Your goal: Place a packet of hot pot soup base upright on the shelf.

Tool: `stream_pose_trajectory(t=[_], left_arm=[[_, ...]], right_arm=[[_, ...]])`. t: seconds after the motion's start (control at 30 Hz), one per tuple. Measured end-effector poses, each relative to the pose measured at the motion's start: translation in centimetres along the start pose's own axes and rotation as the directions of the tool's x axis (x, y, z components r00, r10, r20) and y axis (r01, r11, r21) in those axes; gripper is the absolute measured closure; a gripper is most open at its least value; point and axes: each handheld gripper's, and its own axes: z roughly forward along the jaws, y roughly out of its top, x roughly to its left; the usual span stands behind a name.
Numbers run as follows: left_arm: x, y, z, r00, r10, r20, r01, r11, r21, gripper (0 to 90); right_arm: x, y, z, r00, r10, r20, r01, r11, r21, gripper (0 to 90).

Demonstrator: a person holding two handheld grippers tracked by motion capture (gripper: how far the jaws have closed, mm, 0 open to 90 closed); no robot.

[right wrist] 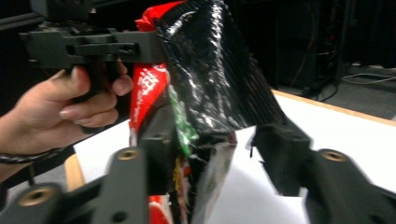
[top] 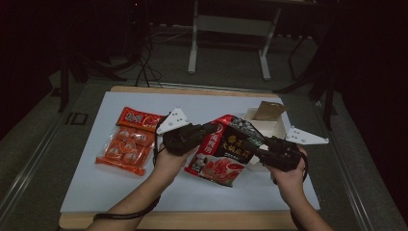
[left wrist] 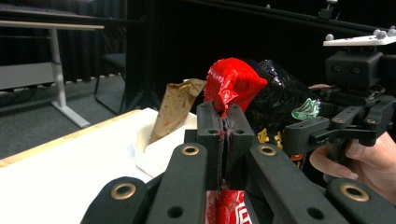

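1. Left gripper (top: 211, 128): the jaws are pressing together on the red top edge of the sauce packet (top: 222, 150). In the left gripper view the two pads are meeting with the crumpled red film (left wrist: 232, 83) pinched between them.
2. Right gripper (top: 257, 151): the jaws are standing partly spread. In the right gripper view the black-and-red side of the packet (right wrist: 210, 70) is lying against one jaw, while the other jaw is standing apart from it with white table showing in the gap. No firm pinch is visible.
3. The sauce packet is hanging between the two grippers, raised above the white table mat (top: 96, 178), near the middle of the table.
4. Just behind the packet, an open white box (top: 265, 126) with a brown flap is sitting on the mat.
5. Farther left, an orange snack bag (top: 129, 140) is lying flat on the mat, well apart from both grippers.
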Motion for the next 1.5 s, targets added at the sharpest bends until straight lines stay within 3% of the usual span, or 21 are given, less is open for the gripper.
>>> stream_pose_trajectory(t=[0.1,0.2,0.3,0.4,0.47,0.8,0.9,0.97,1.1,1.2,1.23,1.3,1.43,1.5], left_arm=[[0.1,-0.3,0.1,1.0,-0.007,-0.003,0.007,1.0,0.004,88.6],[0.2,-0.5,0.1,0.9998,-0.02,-0.002,0.02,0.9998,-0.002,88.6],[0.6,-0.7,0.2,0.9997,-0.026,0.005,0.026,0.9996,0.008,88.3],[0.9,-0.9,0.2,0.9991,-0.04,0.014,0.04,0.999,0.018,88.1],[1.2,-1.1,-0.1,0.9968,-0.067,0.042,0.067,0.9976,0.017,87.7],[1.5,-0.5,-0.7,0.9927,-0.077,0.093,0.075,0.9969,0.021,79.2],[1.6,-0.4,-1.0,0.9937,-0.08,0.079,0.08,0.9968,-0.001,69.1],[1.7,-0.4,-1.1,0.9956,-0.078,0.051,0.078,0.9969,0.005,53.1],[1.8,-0.7,-1.5,0.9969,-0.077,0.015,0.077,0.9967,0.028,34.2],[1.9,-1.1,-1.9,0.9959,-0.09,0.006,0.09,0.9957,0.023,25.4],[2.0,-1.3,-2.1,0.9957,-0.089,0.027,0.088,0.9958,0.025,24.1],[1.9,-1.6,-2.3,0.9965,-0.079,0.029,0.078,0.9965,0.031,19.2],[1.4,-2.6,-2.5,0.9988,-0.047,-0.012,0.048,0.9964,0.07,14.0],[1.2,-3.1,-2.6,0.9992,-0.039,-0.012,0.039,0.9955,0.086,8.8]], right_arm=[[0.2,0.3,-0.4,0.9997,0.0,-0.023,-0.001,0.999,-0.037,65.8],[0.3,0.4,-0.4,0.9998,-0.008,-0.017,0.007,0.999,-0.037,66.8],[0.5,0.8,-0.4,0.9995,-0.03,-0.009,0.03,0.999,-0.012,73.4],[0.7,0.9,-0.3,0.9993,-0.036,-0.002,0.036,0.999,-0.001,74.6],[1.1,1.5,-0.3,0.9981,-0.062,0.01,0.061,0.998,0.02,76.1],[1.3,3.2,-0.6,0.9946,-0.103,-0.011,0.103,0.994,0.029,76.9],[1.1,3.5,-0.8,0.9945,-0.104,-0.009,0.105,0.994,0.022,77.0],[1.0,3.7,-1.0,0.9941,-0.108,0.001,0.108,0.994,0.023,77.0],[0.4,4.3,-1.3,0.9936,-0.113,0.01,0.113,0.993,0.021,77.0],[-0.1,4.8,-1.4,0.9926,-0.12,0.018,0.12,0.993,0.018,76.9],[-0.2,4.9,-1.4,0.9928,-0.118,0.017,0.118,0.993,0.013,76.9],[-0.5,5.2,-1.5,0.9919,-0.124,0.026,0.124,0.992,0.011,76.9],[-1.2,5.8,-1.6,0.991,-0.129,0.037,0.129,0.992,-0.002,76.8],[-1.7,6.1,-1.6,0.9905,-0.13,0.044,0.131,0.991,-0.006,76.7]])
